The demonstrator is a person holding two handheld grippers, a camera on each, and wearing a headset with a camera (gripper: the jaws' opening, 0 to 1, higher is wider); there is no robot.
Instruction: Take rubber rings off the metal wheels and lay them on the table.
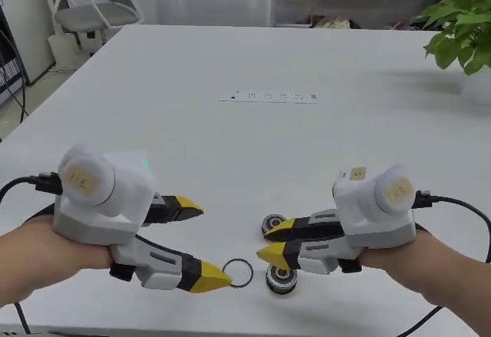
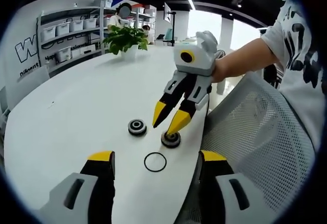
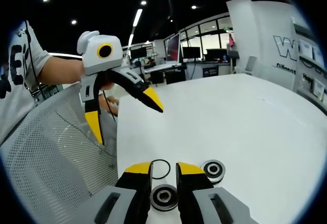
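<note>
Rubber ring lies flat on table, already off, by left gripper, jaws spread wide; right gripper, jaws narrowly parted, noses nearer wheel, likely to peel its ring.

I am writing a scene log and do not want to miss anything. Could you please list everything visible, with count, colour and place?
table: one, white, under everything.
metal wheels: two, silver and dark, near the front edge; the second wheel is partly behind a jaw.
rubber ring: one, black, flat on the table, left of the nearer wheel.
socket strip: one, white, mid-table.
plant: one, green, far right.
office chair: one, pale, beyond the far left corner.
mesh chair back: one, white, at the near edge.
left gripper: white, yellow tips, wide open.
right gripper: same colours, jaws slightly apart, by the wheels.
</note>
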